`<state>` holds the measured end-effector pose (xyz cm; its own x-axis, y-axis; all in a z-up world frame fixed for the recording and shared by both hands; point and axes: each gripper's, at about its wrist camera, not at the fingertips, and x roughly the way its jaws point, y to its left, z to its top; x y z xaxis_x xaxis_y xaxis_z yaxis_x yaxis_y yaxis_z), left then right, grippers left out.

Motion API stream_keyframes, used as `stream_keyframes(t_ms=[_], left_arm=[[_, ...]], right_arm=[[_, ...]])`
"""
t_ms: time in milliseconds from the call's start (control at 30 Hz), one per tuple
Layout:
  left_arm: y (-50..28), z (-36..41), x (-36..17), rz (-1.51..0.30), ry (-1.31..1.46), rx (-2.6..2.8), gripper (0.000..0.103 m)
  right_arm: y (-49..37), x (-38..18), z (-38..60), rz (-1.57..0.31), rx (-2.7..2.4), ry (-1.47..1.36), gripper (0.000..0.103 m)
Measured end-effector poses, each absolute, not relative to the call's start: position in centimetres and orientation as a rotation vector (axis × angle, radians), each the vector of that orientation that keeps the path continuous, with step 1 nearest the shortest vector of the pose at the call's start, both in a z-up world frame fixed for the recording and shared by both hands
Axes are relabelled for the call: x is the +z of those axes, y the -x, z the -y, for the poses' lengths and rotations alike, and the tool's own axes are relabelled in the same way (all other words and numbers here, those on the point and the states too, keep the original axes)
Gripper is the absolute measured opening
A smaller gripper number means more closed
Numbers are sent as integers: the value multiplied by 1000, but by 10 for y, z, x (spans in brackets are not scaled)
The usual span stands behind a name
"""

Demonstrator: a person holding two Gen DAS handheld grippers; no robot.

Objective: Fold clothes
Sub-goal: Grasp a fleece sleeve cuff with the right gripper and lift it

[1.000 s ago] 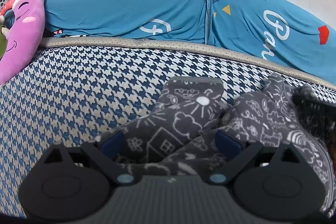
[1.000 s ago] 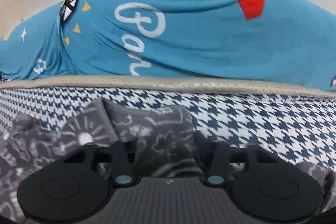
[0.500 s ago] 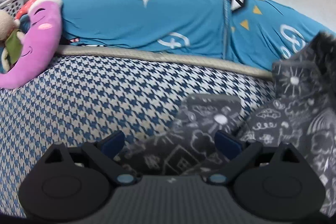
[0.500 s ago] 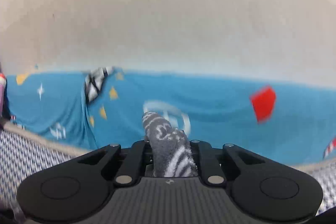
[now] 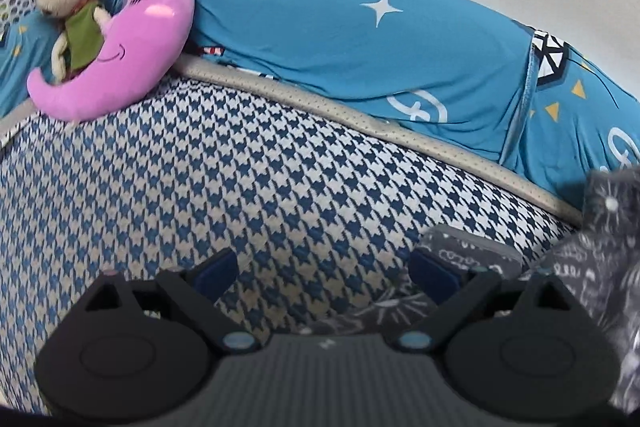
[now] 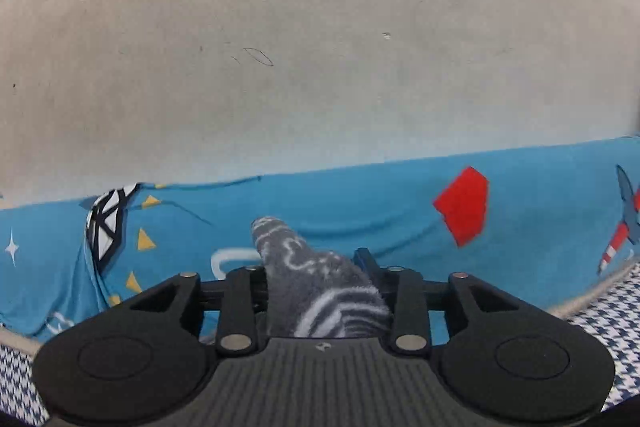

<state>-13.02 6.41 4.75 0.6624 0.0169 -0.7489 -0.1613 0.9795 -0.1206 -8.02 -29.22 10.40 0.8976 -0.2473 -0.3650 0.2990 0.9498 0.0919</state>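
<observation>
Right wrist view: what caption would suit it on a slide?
Right gripper shut on a grey doodle-print garment, raised before a blue patterned sheet.

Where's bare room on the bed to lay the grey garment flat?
Free: the houndstooth cover between the purple plush, the beige piping and the left hand-held gripper. Crowded: lower right, where the grey garment hangs from the right hand-held gripper.

Lighting: even, soft, indoor; source not visible. Shadows: faint. Glare: none. Distortion: strong fisheye bowing, dark vignetted corners in both views. Blur: grey patterned garment smeared at left view's right edge; red patch slightly soft in right view.
</observation>
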Motion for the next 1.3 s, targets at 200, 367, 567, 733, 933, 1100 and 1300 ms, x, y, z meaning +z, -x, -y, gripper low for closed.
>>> stream_keyframes(t_ms=[200,367,567,733,933,1100,1300], left_arm=[[137,-65,50,-856,195,31,97],[144,-63,55,-843,169,7,97],[147,-66,58,-843,167,16,97],[147,-73,59,-841,169,38,97],[145,-79,57,-852,159,47,97],[142,-85,52,-887,164,45,97],[139,-94,45,-937,208,25,97]], right_arm=[[110,113,305,-356,-270,-194,52],[147,125,308,-343,-286,-205,70],[182,127,296,-377,-232,-240,70],[194,116,260,-452,-119,-207,70],[206,102,213,-511,15,-153,70],[218,98,178,-515,167,-116,70],[226,95,140,-488,329,-33,70]])
